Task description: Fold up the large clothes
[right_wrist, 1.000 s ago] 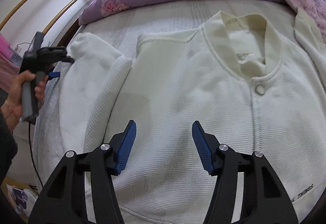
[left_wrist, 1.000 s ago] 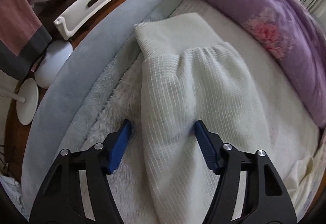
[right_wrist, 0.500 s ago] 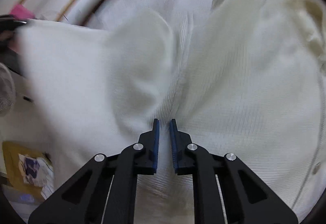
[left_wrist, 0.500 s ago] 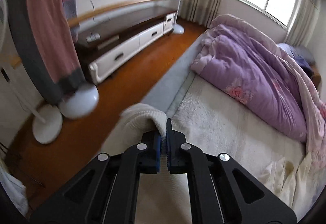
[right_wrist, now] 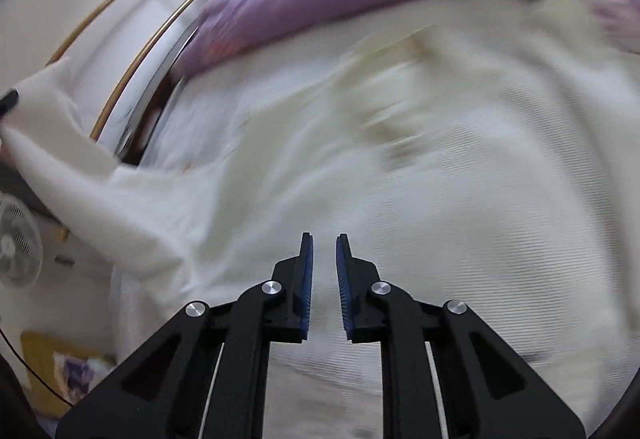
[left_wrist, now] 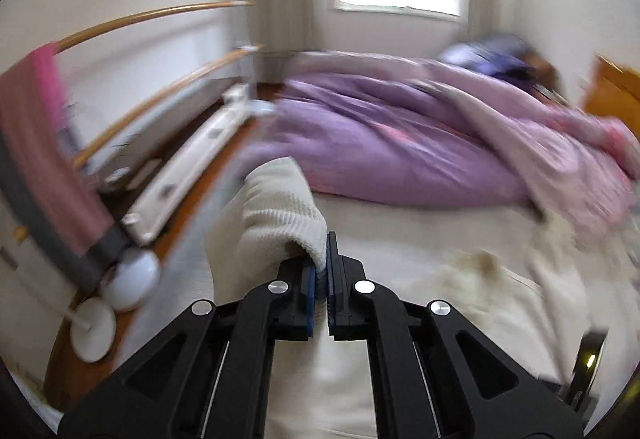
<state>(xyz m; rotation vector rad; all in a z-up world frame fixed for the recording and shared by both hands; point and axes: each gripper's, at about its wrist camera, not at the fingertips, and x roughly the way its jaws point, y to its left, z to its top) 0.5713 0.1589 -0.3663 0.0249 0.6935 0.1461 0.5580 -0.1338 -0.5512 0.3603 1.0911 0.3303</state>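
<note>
A cream knit cardigan (right_wrist: 460, 199) lies spread on the bed. My left gripper (left_wrist: 322, 263) is shut on the ribbed cuff of its sleeve (left_wrist: 280, 211) and holds it lifted above the bed. In the right wrist view the lifted sleeve (right_wrist: 80, 179) stretches up to the far left. My right gripper (right_wrist: 322, 267) hovers low over the cardigan's body, its jaws nearly closed with a narrow gap and nothing between them. Both views are motion-blurred.
A purple duvet (left_wrist: 380, 143) is heaped across the far side of the bed. A white drawer cabinet (left_wrist: 188, 175) and a wooden clothes rail (left_wrist: 152, 15) with a pink garment (left_wrist: 44, 143) stand left. A white fan (right_wrist: 16, 243) stands on the floor.
My left gripper closed on the sleeve cuff and lifted it up off the bed. My right gripper closed to a narrow gap and moved in low over the cardigan.
</note>
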